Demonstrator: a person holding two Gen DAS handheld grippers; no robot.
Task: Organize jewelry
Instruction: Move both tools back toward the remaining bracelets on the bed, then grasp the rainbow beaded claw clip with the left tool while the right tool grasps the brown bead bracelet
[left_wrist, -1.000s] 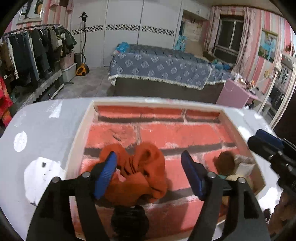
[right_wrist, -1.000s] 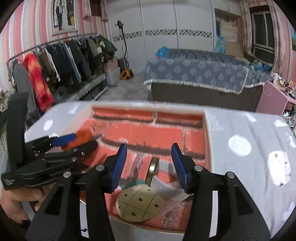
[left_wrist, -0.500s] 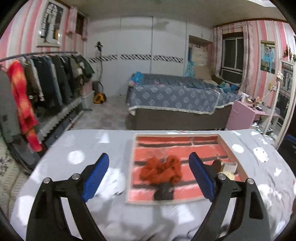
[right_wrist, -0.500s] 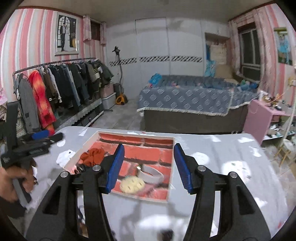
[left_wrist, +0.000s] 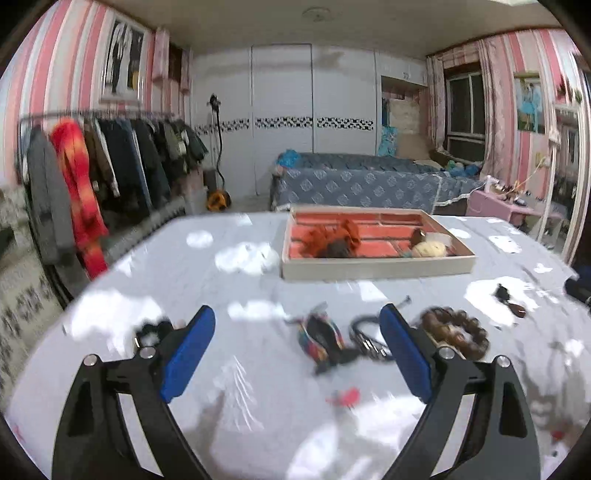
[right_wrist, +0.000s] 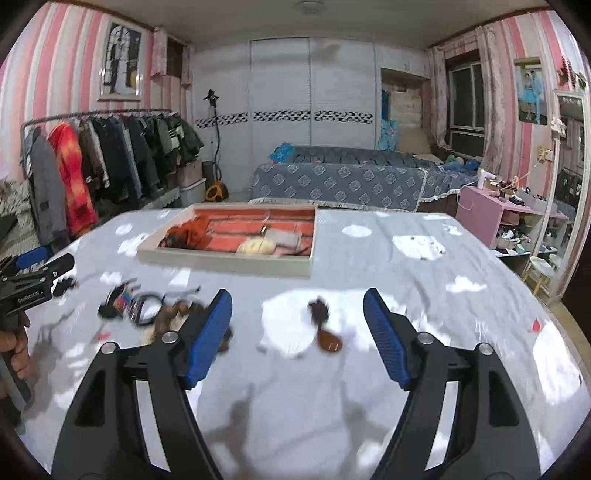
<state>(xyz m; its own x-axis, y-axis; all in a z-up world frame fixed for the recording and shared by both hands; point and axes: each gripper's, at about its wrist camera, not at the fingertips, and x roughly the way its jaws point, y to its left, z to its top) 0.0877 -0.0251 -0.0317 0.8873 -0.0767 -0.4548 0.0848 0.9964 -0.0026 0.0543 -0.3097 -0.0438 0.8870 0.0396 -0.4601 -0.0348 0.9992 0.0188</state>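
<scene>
Here, a shallow tray (left_wrist: 376, 271) with a red brick-patterned floor is seen at the far middle of the bench (left_wrist: 258, 369), which is covered in a grey cloth with white cloud shapes. Inside the tray an orange scrunchie (left_wrist: 334, 236) is laid toward the left, with a dark item just near of it, and a round cream piece (left_wrist: 428, 249) toward the right.

Nearer, several loose pieces are spread on the cloth: a multicoloured band (left_wrist: 319, 338), a dark cord loop (left_wrist: 365, 338) just right of it, a brown beaded bracelet (left_wrist: 456, 330) further right, and a small dark-brown piece (right_wrist: 325, 325) well apart to the right.

The left claw (left_wrist: 297, 356) is held wide above the near cloth, with nothing gripped between its blue pads. The right claw (right_wrist: 297, 341) is opening, also with nothing held; the small dark-brown piece lies on the cloth beyond its pads.
</scene>
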